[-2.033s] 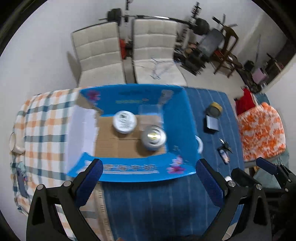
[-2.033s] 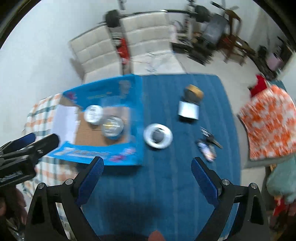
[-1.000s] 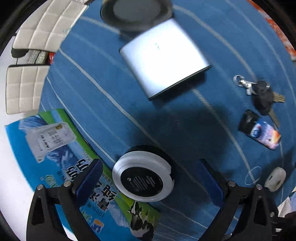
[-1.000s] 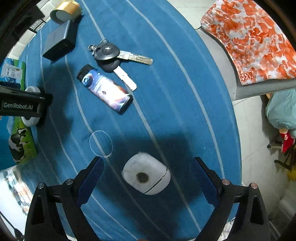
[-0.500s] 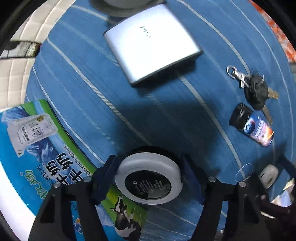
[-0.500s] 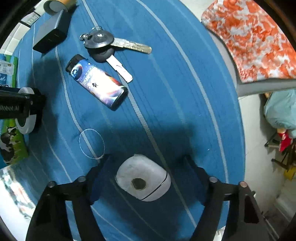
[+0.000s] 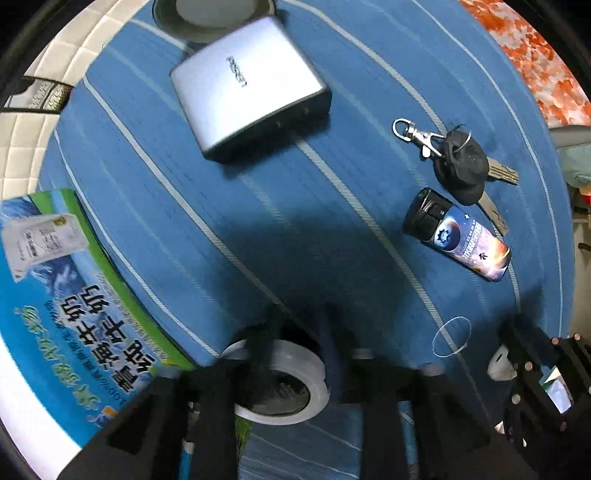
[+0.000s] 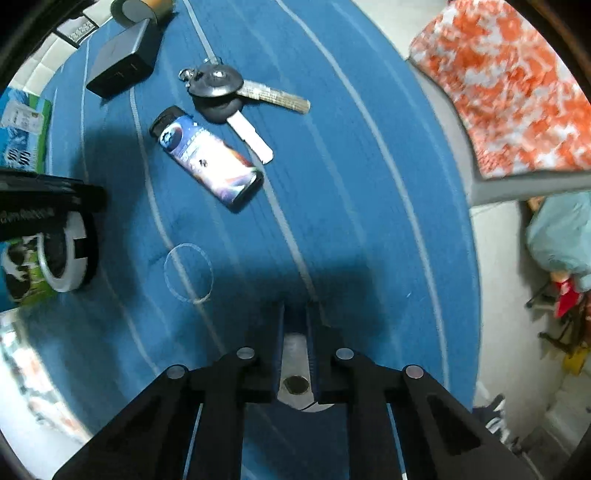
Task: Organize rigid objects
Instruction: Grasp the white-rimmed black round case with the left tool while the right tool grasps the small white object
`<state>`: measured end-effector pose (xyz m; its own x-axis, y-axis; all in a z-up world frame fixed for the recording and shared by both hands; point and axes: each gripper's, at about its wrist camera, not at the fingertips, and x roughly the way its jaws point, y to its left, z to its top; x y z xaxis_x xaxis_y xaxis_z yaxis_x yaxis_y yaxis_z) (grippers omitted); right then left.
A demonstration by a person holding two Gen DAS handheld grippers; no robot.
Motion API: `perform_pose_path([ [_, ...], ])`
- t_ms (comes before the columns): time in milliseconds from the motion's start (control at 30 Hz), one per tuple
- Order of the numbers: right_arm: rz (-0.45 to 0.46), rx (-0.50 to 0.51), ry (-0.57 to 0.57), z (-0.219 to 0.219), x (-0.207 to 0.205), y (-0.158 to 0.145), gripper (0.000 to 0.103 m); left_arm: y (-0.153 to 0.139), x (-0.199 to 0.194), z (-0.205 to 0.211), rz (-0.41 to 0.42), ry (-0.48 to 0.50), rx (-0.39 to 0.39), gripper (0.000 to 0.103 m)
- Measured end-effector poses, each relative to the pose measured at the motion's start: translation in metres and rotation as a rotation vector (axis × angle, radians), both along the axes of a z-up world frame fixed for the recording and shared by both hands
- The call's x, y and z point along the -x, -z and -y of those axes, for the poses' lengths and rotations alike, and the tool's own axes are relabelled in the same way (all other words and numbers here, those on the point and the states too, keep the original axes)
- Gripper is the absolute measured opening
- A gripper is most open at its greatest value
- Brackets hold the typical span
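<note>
My left gripper is shut on a round white-rimmed tin with a black face, right beside the blue carton. In the right wrist view that tin stands tilted under the left gripper. My right gripper is shut on a small white puck with a dark centre, low over the blue striped cloth. A printed lighter, a bunch of keys and a silver box lie loose on the cloth.
A tape roll sits beyond the silver box. A thin clear ring lies on the cloth between the grippers. An orange patterned cloth lies off the table's right edge. White padded chairs stand at the far left.
Both grippers have gone from wide open to shut: the left one on the round tin, the right one on the white puck. The tin now sits tilted.
</note>
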<state>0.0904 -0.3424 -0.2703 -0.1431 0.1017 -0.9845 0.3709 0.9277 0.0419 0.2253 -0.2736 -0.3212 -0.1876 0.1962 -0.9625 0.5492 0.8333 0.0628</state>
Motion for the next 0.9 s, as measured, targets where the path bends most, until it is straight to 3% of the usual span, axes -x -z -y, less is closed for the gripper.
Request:
perform_pose_path([
  [33, -0.003, -0.017, 0.008, 0.003, 0.001, 0.0, 0.015, 0.003, 0.0, -0.003, -0.012, -0.014, 0.007, 0.057],
  [67, -0.005, -0.026, 0.015, 0.006, 0.001, -0.001, 0.018, 0.004, -0.001, -0.004, -0.029, -0.027, 0.019, 0.078],
  [100, -0.005, -0.032, 0.025, 0.009, 0.003, -0.002, 0.021, -0.001, -0.011, -0.003, -0.047, -0.033, 0.032, 0.083],
  [167, -0.003, -0.047, 0.026, 0.008, 0.005, -0.004, 0.025, 0.002, -0.009, -0.006, -0.074, -0.041, 0.051, 0.083],
  [233, -0.003, -0.052, 0.025, 0.007, 0.007, -0.006, 0.029, 0.007, -0.008, -0.007, -0.092, -0.014, 0.011, 0.089],
  [300, -0.002, -0.048, 0.011, 0.003, 0.008, -0.007, 0.03, 0.012, -0.002, 0.001, -0.126, 0.028, -0.035, 0.101],
  [400, -0.001, -0.046, -0.001, 0.001, 0.008, -0.008, 0.03, 0.035, 0.018, 0.005, -0.181, 0.094, -0.123, 0.101],
  [533, 0.004, -0.044, -0.014, 0.0, 0.008, -0.01, 0.03, 0.049, 0.041, 0.012, -0.189, 0.167, -0.178, 0.096],
  [667, 0.005, -0.053, -0.005, 0.003, 0.009, -0.008, 0.03, 0.046, 0.053, 0.022, -0.183, 0.126, -0.131, 0.075],
  [900, 0.025, -0.077, 0.005, 0.016, 0.019, -0.009, 0.03, 0.034, 0.078, 0.029, -0.046, 0.006, -0.019, 0.075],
])
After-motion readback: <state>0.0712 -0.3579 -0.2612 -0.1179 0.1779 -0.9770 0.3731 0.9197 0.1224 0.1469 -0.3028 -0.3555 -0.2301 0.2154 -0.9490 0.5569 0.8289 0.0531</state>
